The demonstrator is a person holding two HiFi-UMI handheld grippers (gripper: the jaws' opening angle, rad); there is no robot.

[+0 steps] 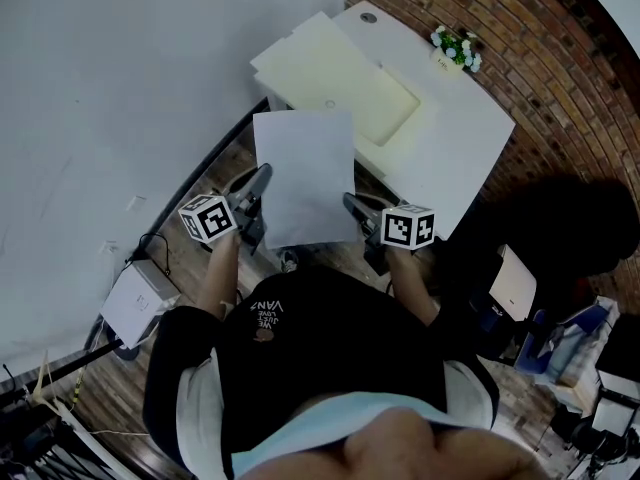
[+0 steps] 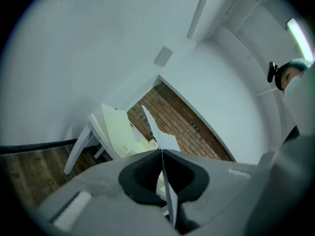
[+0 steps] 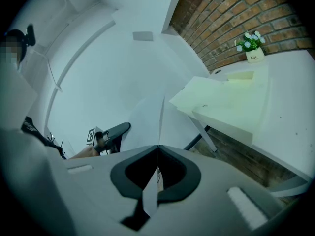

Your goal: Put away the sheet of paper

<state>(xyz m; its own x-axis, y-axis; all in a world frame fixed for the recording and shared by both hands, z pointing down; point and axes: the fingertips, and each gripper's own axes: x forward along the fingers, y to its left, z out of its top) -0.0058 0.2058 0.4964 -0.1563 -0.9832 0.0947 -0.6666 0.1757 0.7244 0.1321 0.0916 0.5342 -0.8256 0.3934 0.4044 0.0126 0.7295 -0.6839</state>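
The sheet of paper [image 1: 305, 173] is off every surface, held up in the air between the 2 grippers. It hangs over the wooden floor [image 1: 200, 258], short of the near edge of the white bench [image 1: 470, 138].

The left hand-held gripper [image 1: 262, 178] is clamped on the sheet's left edge. In its own view the jaws meet with the paper running edge-on through them. The right hand-held gripper [image 1: 350, 203] is likewise closed on the sheet, pinching its right edge low down. Its view shows the paper passing between the closed jaws and spreading out beyond them. The sheet looks flat and uncreased, stretched lightly between the 2 grips.

On the bench a cream box [image 1: 350, 88] lies open along the near edge, toward the left corner. Its lid is folded back past that corner. A potted plant [image 1: 455, 48] stands at the far edge by the brick wall [image 1: 520, 28], well clear of the box.

As I judge it, picking up and squaring the paper is done, and the carry toward the bench is under way. The putting away itself is not yet done. In the head view the sheet's top edge overlaps the box's near side, but I cannot tell whether it is truly above the box.

What seems left is to bring the sheet over the open box, which is likely where it goes. Then it must be lowered flat, both grips let go, and perhaps the lid closed.
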